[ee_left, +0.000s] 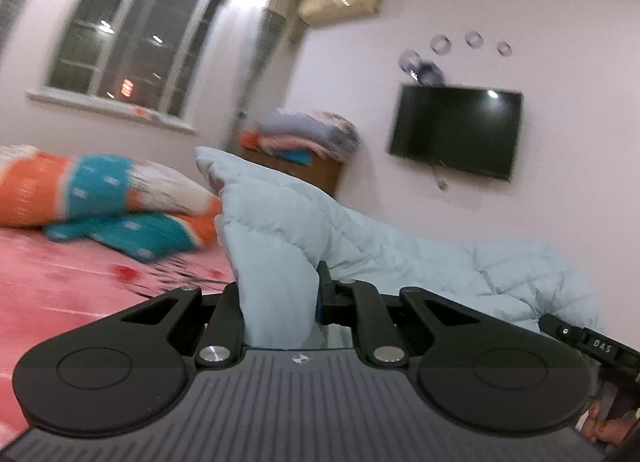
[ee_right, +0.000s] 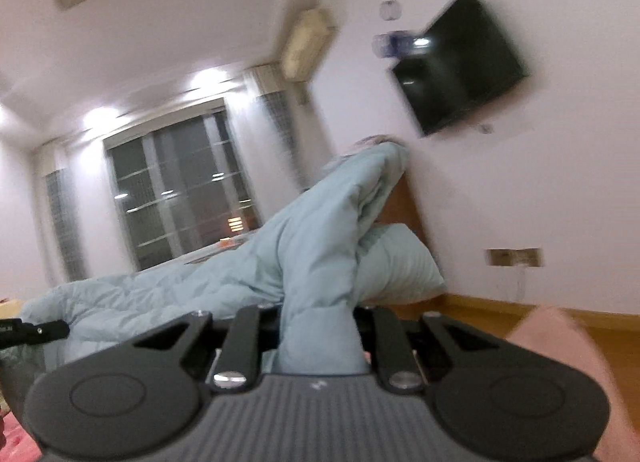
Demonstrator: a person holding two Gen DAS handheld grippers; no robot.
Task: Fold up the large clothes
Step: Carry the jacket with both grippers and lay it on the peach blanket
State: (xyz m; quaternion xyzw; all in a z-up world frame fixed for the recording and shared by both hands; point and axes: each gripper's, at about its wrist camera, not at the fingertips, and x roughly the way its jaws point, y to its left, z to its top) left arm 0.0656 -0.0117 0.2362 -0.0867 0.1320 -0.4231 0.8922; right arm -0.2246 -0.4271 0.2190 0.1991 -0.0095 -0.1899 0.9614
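Garment: a pale blue quilted puffer coat [ee_left: 400, 246], soft and padded with stitched diamond panels; it is lifted above the bed, draped between the two claws, one fold standing up in a rounded peak at the far end.
Left claw [ee_left: 280, 302]: matte black, its two flat arms clamped on a thick fold of the coat, which fills the gap between them and bulges upward.
Right claw [ee_right: 318, 326]: same black build, closed on another bunched fold of the coat [ee_right: 304, 246]; the fabric rises from it in a long puffy ridge toward the far wall.
Other claw in view: a black tip of the right claw shows at the right edge of the left wrist view, just beside the coat's near hem.
Bed [ee_left: 80, 294]: pink sheet with a red and black print, lying flat to the near left.
Pillows [ee_left: 100, 202]: two plump ones stacked on the far left of the bed, striped orange, teal and white.
Cabinet [ee_left: 312, 170]: brown wood, beyond the coat, with folded blankets [ee_left: 308, 134] piled on top.
Television [ee_left: 456, 130]: flat black screen mounted on the white wall, far right.
Window [ee_left: 136, 46]: white-framed, dark glass, far left.
Air conditioner [ee_left: 340, 0]: cream box high on the wall near the corner.
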